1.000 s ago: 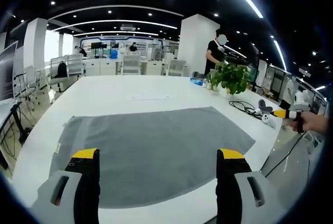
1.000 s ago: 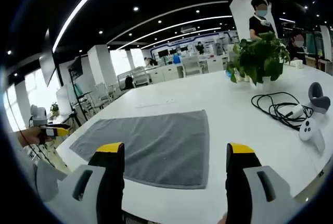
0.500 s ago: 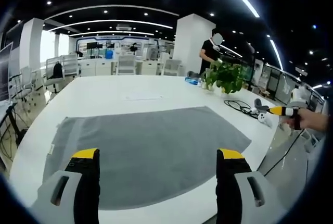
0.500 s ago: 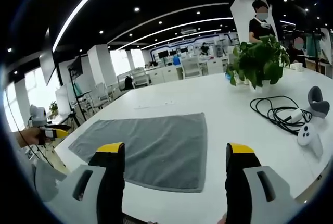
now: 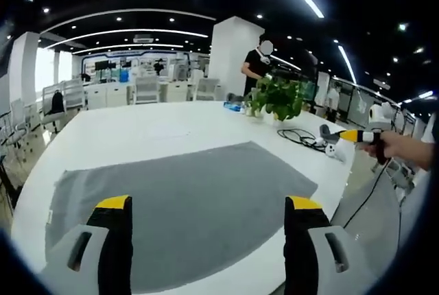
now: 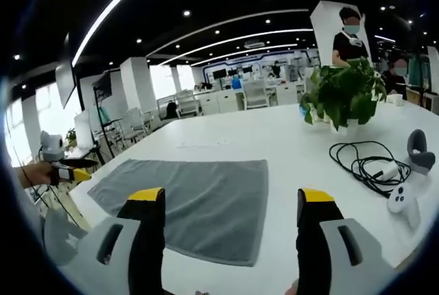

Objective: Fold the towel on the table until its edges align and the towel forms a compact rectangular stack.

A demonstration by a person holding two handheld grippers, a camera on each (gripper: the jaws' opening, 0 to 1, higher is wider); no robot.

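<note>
Lying flat on white table (image 5: 158, 127): grey towel (image 5: 171, 206); both claws spread wide, empty.

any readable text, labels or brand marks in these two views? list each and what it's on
None can be read.
Towel: a small pale tag at its edge, too small to read.
Table: a flat white slip lies past the towel, blurred, with no legible print.
Far wall: blue screens or signs, too distant and blurred to read.
Left gripper and right gripper: no visible lettering.
</note>
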